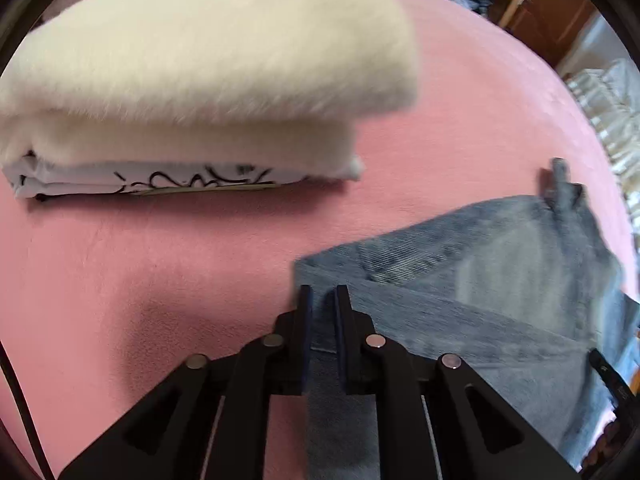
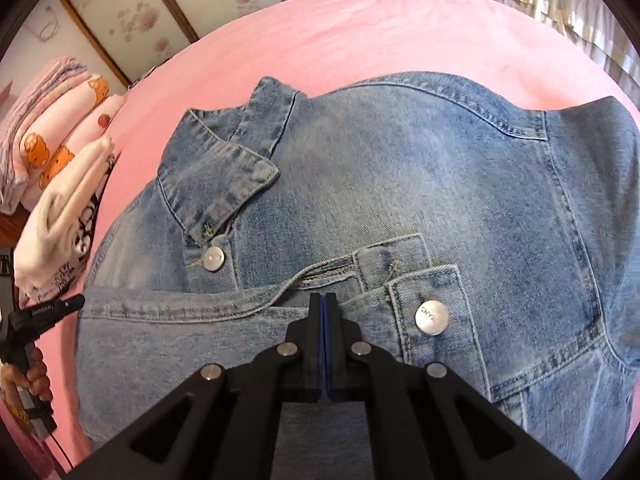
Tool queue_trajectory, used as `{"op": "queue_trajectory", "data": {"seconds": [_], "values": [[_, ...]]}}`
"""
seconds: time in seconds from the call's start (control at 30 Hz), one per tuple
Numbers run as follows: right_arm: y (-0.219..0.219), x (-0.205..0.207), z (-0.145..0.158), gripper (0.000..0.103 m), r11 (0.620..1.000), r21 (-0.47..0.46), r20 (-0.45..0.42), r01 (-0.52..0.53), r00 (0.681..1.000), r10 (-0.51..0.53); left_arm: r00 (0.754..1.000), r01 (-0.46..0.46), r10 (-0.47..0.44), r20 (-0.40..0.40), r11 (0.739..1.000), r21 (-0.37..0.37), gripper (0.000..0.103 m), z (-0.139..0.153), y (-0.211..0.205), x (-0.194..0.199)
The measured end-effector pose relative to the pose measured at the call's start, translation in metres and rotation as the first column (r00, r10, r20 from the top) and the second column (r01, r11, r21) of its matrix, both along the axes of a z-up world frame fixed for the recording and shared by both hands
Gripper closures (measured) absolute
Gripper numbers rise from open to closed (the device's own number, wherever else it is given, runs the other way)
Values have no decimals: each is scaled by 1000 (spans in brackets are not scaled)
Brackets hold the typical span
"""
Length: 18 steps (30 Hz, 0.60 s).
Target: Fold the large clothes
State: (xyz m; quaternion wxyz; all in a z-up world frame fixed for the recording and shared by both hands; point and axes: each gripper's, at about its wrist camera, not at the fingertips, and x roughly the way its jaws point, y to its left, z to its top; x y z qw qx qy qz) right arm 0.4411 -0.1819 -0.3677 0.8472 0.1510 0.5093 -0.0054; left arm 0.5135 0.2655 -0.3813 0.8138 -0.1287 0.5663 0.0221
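On pink bed (image 2: 360,32): left hand-held gripper (image 1: 323,294) grasping jacket (image 2: 400,184) fold; right hand-held gripper (image 2: 324,300) clenched on jacket.

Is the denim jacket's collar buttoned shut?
No, the denim jacket has its collar lying open, its button unfastened.

Embossed lettering on the denim jacket's (image 2: 400,168) metal button (image 2: 431,317), illegible.
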Motion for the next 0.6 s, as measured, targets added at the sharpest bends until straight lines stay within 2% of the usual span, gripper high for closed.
{"op": "queue_trajectory", "data": {"seconds": [0.1,0.23,0.3,0.37,0.4,0.47,0.6], "values": [[6,-3,10,103,1000,16,-8,24,1000,-24,999,39,-38,27,998,-42,95,20,-7,-13],[9,-22,38,103,998,20,31,56,998,-57,994,103,-103,46,995,-13,93,47,-31,-32],[11,-33,49,103,996,38,42,75,996,-77,993,116,-115,42,993,-20,86,57,-44,-40],[13,-44,57,103,994,55,37,92,995,-94,991,125,-124,45,992,-22,72,69,-57,-52],[13,-51,61,103,993,63,28,104,994,-106,990,131,-130,49,991,-24,68,73,-61,-57],[15,-61,65,102,988,81,15,134,991,-136,984,173,-172,53,985,-19,44,82,-76,-67],[13,-89,70,102,975,128,-26,184,983,-182,960,269,-273,60,961,69,41,101,-97,-92]]}}
